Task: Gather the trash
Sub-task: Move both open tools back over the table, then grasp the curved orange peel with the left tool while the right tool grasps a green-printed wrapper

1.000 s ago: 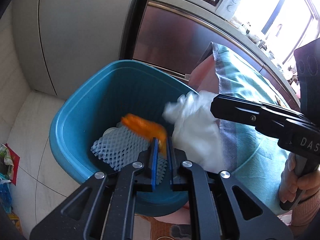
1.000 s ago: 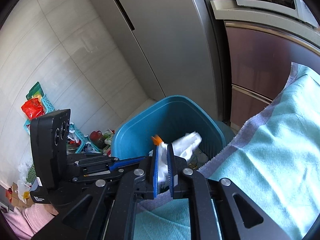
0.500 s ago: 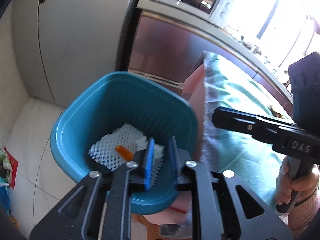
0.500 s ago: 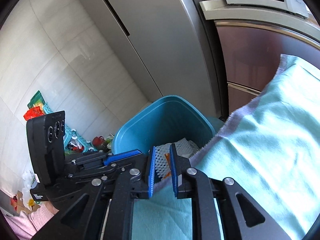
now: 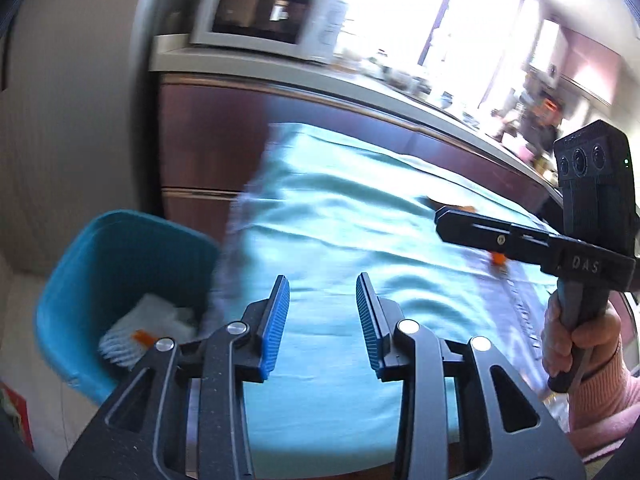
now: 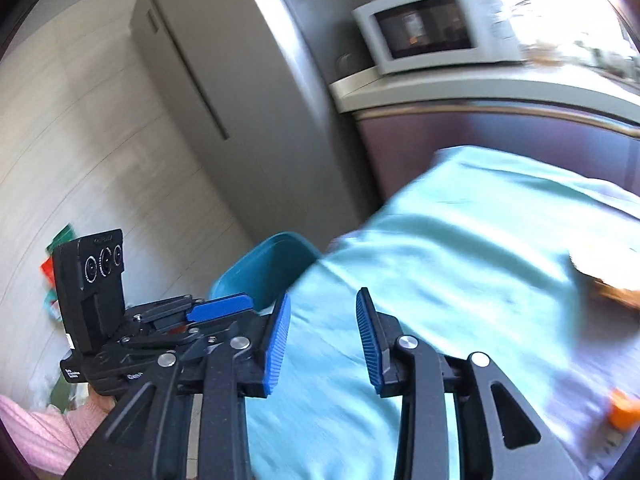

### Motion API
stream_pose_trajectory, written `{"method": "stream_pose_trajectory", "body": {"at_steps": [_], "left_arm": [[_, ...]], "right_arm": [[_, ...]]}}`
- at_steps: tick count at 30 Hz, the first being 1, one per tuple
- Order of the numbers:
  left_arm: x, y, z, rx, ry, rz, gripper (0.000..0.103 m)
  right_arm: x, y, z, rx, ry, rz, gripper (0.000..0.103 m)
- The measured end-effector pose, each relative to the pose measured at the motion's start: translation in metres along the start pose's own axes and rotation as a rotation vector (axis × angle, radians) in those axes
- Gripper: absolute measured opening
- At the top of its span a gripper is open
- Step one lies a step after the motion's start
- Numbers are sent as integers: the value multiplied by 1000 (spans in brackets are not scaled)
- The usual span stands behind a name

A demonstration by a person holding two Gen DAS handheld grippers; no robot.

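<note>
Grippers both stand empty over the counter, which is draped in a light turquoise cloth (image 5: 340,216). Left gripper (image 5: 323,312): jaws opening, blue pads apart, nothing between them, only cloth beyond. Right gripper (image 6: 322,334): likewise opening, nothing between its pads. Blue trash bin (image 5: 120,264) sits on the floor below and to the left of the left gripper, against the hanging edge of the cloth; inside it lie a white foam net sleeve (image 5: 128,340), some white crumpled paper and a small orange scrap (image 5: 141,336). From the right gripper the same bin shows as a blue rim just beyond its left finger, partly hidden by the left gripper's body. Remaining trash on the cloth: an orange piece (image 6: 622,414) lies to the lower right of the right gripper, well apart from its pads, and a blurred brownish item (image 6: 612,284) lies farther right; what that item is cannot be told. A hand (image 5: 576,344) in a pink sleeve holds the right gripper's handle. A microwave (image 5: 264,16) stands on the cabinet top beyond, beside a grey refrigerator (image 6: 224,80).
</note>
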State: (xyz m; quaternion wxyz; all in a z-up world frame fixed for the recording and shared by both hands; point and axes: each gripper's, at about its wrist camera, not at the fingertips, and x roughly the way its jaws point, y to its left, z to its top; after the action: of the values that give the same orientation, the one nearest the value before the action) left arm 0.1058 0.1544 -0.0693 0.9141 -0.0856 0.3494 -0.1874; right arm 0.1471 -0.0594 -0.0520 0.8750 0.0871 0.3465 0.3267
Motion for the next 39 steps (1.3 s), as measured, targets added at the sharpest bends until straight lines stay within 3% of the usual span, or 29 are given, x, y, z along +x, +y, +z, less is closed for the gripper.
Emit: {"method": "stream_pose_trajectory", "body": {"at_steps": [11,18,25,33,36,39], "left_arm": [[39,-85,-7,116,85,-170,38],[73,-139,-2,179,132,-243,44],[107,-179,7,226,191,-272,47],[136,-202,12,235,244,-255,47],[144,-210,15,241,251,-251,47],[154,-217,19,234,268,-250,47]], "right_arm": [[-129,-92,-62,217,-124,-296,39],[-194,-136,-111,364,-185,-454,49],[-219,-161,-160,497,-183,-458,55],[-208,-160,-168,511,-166,-398,55],[-205,-161,-167,505,-164,-386,53],[-204,-162,-168,512,-166,-374,43]]}}
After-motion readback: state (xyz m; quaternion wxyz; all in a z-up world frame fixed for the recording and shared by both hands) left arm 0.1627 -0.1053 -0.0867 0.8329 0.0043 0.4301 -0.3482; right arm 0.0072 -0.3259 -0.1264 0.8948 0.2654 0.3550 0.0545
